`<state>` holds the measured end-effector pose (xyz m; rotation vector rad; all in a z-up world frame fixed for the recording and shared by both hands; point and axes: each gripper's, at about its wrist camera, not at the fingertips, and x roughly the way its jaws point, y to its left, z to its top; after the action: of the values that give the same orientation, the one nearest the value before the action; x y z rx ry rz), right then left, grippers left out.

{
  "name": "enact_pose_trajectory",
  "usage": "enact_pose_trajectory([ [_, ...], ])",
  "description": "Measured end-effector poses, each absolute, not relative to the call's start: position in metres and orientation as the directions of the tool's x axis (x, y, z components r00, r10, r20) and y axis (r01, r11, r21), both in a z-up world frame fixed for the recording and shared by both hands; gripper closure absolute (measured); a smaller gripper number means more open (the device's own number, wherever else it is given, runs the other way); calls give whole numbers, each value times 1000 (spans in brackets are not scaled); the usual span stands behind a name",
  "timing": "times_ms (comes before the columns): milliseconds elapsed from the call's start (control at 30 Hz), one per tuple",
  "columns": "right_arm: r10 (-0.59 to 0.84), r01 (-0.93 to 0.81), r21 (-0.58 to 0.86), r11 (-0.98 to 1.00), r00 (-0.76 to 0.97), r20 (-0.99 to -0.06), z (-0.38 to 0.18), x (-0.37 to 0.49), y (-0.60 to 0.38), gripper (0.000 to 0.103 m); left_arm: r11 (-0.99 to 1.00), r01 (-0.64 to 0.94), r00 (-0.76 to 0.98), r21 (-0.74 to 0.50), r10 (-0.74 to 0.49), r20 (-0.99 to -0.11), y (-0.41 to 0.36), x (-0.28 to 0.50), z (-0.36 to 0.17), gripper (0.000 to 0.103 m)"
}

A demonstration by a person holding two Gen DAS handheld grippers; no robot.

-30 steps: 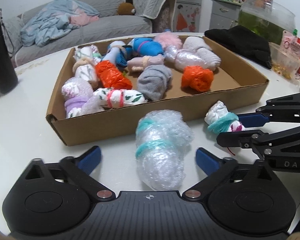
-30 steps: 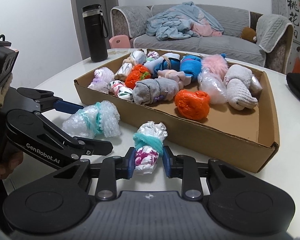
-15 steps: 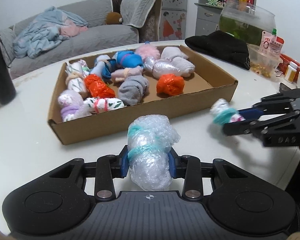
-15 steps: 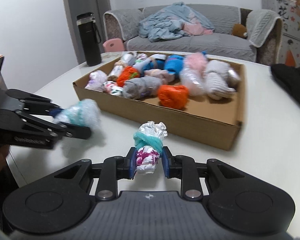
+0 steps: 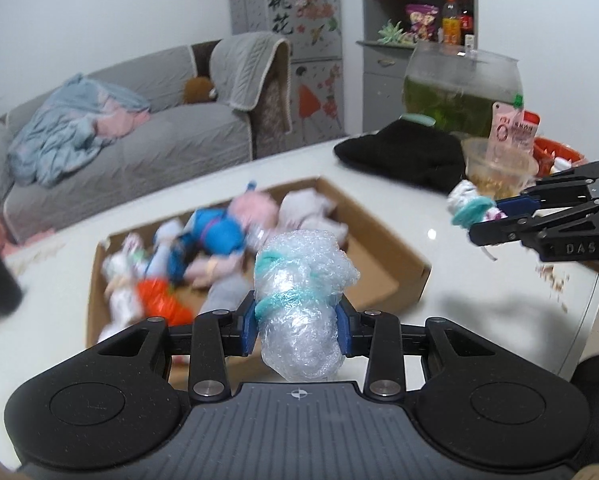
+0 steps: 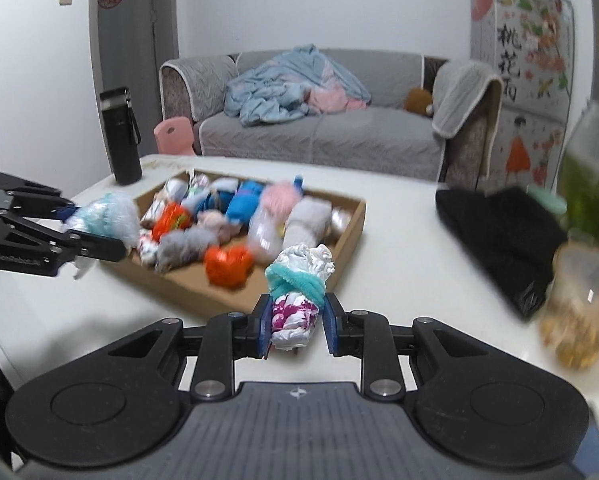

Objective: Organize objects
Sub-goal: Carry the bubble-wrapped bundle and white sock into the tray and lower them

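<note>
My left gripper (image 5: 297,320) is shut on a bubble-wrap bundle (image 5: 299,300) tied with teal bands, held in the air in front of the cardboard box (image 5: 403,252). My right gripper (image 6: 295,318) is shut on a small white and magenta bundle (image 6: 297,296) with a teal tie, also lifted off the white table (image 6: 399,280). The box holds several rolled bundles in orange, grey, blue, pink and clear wrap. Each gripper shows in the other's view: the right one (image 5: 487,220) at the right edge, the left one (image 6: 99,232) at the left edge.
A black cloth (image 6: 503,236) lies on the table to the right of the box, with a clear tub of snacks (image 6: 579,300) and a green-filled glass tank (image 5: 459,92) beyond it. A black flask (image 6: 121,136) stands at the table's far left corner. A grey sofa (image 6: 319,128) is behind.
The left gripper closed on the bubble-wrap bundle, which lay on the table a second ago. Both grippers have since lifted their bundles off the table, so the box looks lower and farther.
</note>
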<state>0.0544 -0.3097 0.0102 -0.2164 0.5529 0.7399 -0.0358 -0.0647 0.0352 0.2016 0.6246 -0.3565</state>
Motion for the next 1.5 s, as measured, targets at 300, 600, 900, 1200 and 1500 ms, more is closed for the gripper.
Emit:
enact_pose_trajectory([
  [300, 603, -724, -25, 689, 592, -535, 17, 75, -292, 79, 909, 413, 737, 52, -301, -605, -92, 6, 40, 59],
  [600, 599, -732, -42, 680, 588, -543, 16, 81, -290, 79, 906, 422, 683, -39, -346, -643, -101, 41, 17, 59],
  [900, 590, -731, -49, 680, 586, -555, 16, 89, -287, 79, 898, 429, 616, -93, -367, -697, -112, 69, -18, 59],
  [1200, 588, -754, -45, 655, 547, -595, 2, 101, -269, 79, 908, 418, 607, 27, -257, -752, -101, 73, -42, 59],
  [1500, 563, -792, -48, 608, 474, -677, -25, 113, -242, 79, 902, 422, 611, 89, -210, -764, -89, 67, -44, 59],
])
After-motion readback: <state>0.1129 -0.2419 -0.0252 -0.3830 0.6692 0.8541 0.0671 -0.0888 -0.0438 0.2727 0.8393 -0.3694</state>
